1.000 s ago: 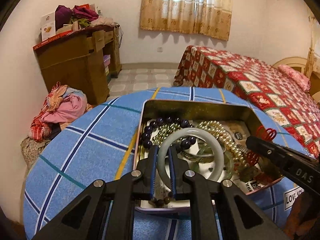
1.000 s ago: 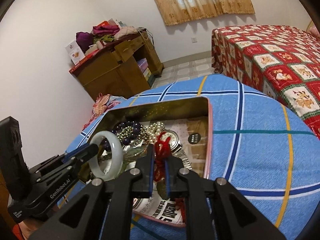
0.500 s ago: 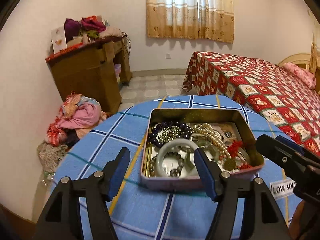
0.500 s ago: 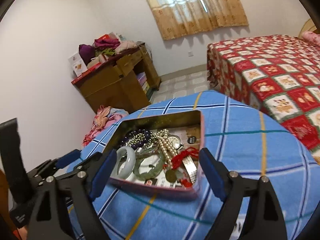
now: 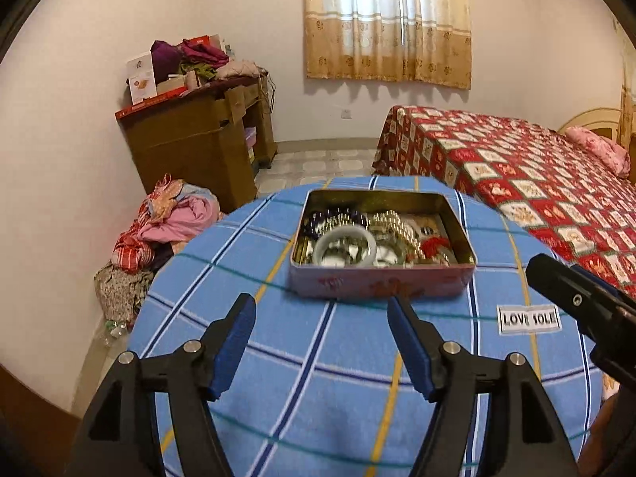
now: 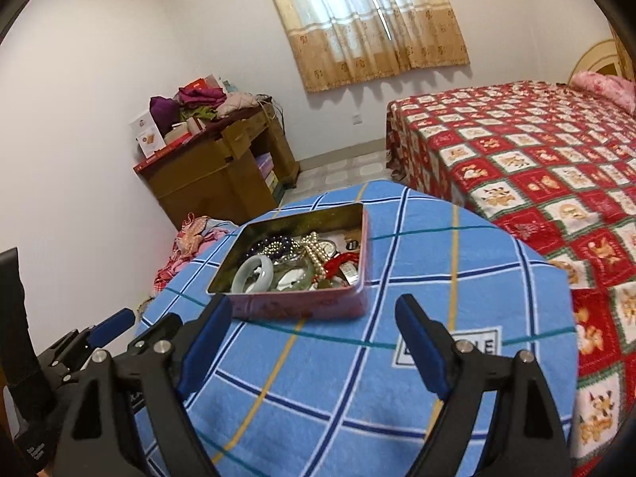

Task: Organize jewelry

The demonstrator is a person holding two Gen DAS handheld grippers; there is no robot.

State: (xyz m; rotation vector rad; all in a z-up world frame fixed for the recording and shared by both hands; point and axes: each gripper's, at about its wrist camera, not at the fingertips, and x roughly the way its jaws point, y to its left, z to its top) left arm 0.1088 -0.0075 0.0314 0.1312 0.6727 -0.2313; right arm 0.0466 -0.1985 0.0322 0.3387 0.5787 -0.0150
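An open pink tin (image 5: 377, 286) (image 6: 302, 306) stands on the round table under a blue checked cloth (image 5: 318, 377). Inside lie a pale jade bangle (image 5: 344, 231) (image 6: 262, 264), a pearl string (image 5: 401, 226) (image 6: 314, 246), dark beads (image 5: 318, 218) and a red cord piece (image 5: 433, 244) (image 6: 342, 262). My left gripper (image 5: 320, 302) hangs in front of the tin, jaws still opening, nothing between them. My right gripper (image 6: 314, 300) is open and empty, also short of the tin. Each gripper shows at the edge of the other's view.
A bed with a red patchwork cover (image 5: 536, 183) stands right of the table. A brown desk piled with boxes and clothes (image 5: 198, 135) is at the far left, with a heap of clothes (image 5: 167, 222) on the floor beside it. A white label (image 5: 528, 320) is sewn on the cloth.
Both grippers were shut on pieces over the tin, left on the jade bangle, right on the red cord. Both opened, left them in the tin, and drew back and up.
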